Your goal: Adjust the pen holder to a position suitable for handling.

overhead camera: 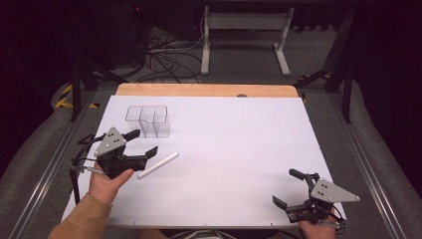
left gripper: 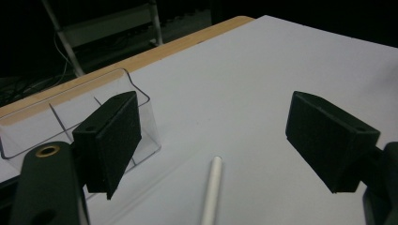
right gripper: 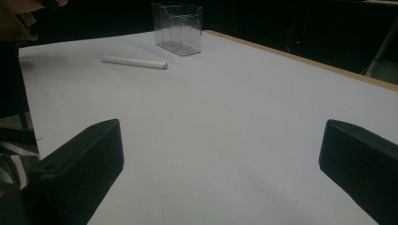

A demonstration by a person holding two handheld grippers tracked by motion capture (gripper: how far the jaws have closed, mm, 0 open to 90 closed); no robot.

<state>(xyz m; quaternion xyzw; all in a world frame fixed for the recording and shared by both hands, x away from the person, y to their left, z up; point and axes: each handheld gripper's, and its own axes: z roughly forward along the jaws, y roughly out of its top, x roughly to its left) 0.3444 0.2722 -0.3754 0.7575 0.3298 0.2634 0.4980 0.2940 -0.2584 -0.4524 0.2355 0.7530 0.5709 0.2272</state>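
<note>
Stick: a white stick (overhead camera: pixel 158 165) lay flat on the white surface (overhead camera: pixel 234 159), in its left half, slanting from near end at lower left to far end at upper right; nothing touched it; in the left gripper view the stick (left gripper: pixel 210 192) lay on the sheet between and below the two jaws, apart from both; in the right gripper view it (right gripper: pixel 134 62) lay far off, near the clear box.

Left gripper: the left gripper (overhead camera: pixel 145 142) was held in a hand (overhead camera: pixel 107 184) just left of the stick, above the surface, pointing toward the right; its jaws stood wide apart and gripped nothing; the near jaw tip was just beside the stick's middle, and whether they touched could not be told from the high view.

Box: a clear plastic box (overhead camera: pixel 148 120) with dividers inside stood upright toward the far left corner of the surface, just beyond the left gripper; in the left gripper view the box (left gripper: pixel 61 117) showed behind the left jaw; its compartments looked bare.

Right gripper: the right gripper (overhead camera: pixel 287 188) sat at the near right corner of the surface, well apart from the stick, held in a hand (overhead camera: pixel 318 230) at the near edge; its jaws were spread wide with only bare sheet between them.

Surface: white sheet over a table with a wooden strip (overhead camera: pixel 204 90) showing along the far edge.
</note>
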